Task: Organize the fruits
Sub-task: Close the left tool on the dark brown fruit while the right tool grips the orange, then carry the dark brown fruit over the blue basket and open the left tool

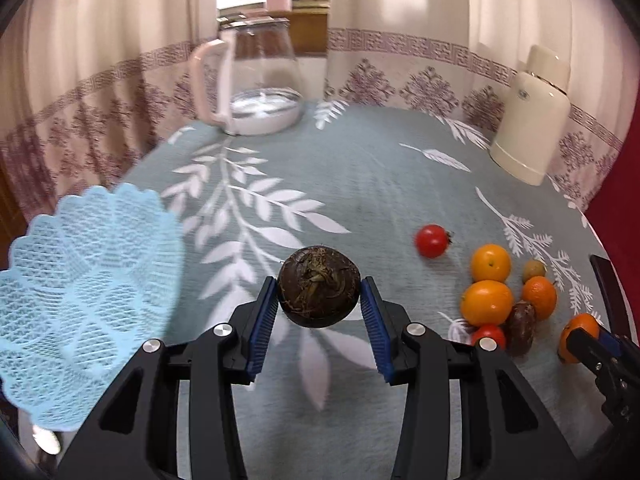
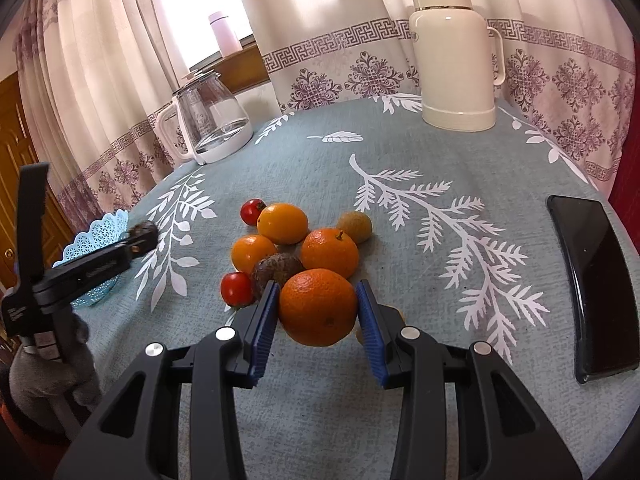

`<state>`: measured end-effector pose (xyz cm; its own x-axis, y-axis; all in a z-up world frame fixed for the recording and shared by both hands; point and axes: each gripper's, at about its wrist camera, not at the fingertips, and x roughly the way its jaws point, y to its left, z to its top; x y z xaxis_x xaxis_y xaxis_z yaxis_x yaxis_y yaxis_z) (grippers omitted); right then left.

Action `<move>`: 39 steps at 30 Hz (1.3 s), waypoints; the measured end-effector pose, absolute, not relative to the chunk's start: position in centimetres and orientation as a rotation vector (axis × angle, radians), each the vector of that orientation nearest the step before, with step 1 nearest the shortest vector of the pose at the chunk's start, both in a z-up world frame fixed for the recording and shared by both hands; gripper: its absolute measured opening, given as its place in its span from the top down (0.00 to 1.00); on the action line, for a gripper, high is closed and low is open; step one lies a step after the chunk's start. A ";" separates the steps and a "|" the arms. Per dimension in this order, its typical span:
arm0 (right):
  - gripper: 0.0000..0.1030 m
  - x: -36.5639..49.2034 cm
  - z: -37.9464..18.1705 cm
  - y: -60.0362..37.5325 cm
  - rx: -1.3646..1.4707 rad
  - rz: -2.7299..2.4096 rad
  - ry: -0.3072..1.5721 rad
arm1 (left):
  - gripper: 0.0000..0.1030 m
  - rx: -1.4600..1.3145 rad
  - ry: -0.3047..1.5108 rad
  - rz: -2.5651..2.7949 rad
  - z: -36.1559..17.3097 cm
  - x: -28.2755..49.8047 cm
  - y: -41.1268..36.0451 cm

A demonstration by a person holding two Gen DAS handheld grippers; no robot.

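Blue-padded jaws of left gripper (image 1: 319, 294) clenched on dark brown rough-skinned fruit (image 1: 319, 286), raised off worktop (image 1: 360, 168), just right of pale blue lattice basket (image 1: 86, 292). Right gripper (image 2: 317, 307) jaws grasping an orange (image 2: 318, 306) at near edge of fruit pile (image 2: 296, 244): oranges, two red tomatoes, brown fruits. Glass kettle (image 2: 210, 122), cream thermos (image 2: 452, 52) beyond pile; black phone (image 2: 592, 292) to its right.
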<state>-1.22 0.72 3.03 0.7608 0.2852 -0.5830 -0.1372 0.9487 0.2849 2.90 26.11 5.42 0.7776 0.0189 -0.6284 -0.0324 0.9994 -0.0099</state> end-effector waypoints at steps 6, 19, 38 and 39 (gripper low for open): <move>0.61 -1.2 3.0 0.6 0.234 0.225 0.668 | 0.57 -0.010 0.637 0.070 7.0 1.4 27.7; 0.61 -1.4 3.0 0.5 0.222 0.188 0.660 | 0.57 0.035 0.547 0.146 10.4 -1.6 32.1; 0.61 -1.9 5.1 0.6 0.276 0.083 0.613 | 0.57 -0.083 0.530 0.241 11.9 -3.6 41.8; 0.61 -2.0 5.5 1.0 0.274 0.090 0.606 | 0.57 -0.088 0.528 0.247 11.9 -3.7 42.2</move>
<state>-1.97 0.97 5.49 0.8194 0.1629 -0.5495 -0.0031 0.9600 0.2800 -3.69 42.20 11.88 0.8348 0.2103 -0.5088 -0.2555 0.9666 -0.0197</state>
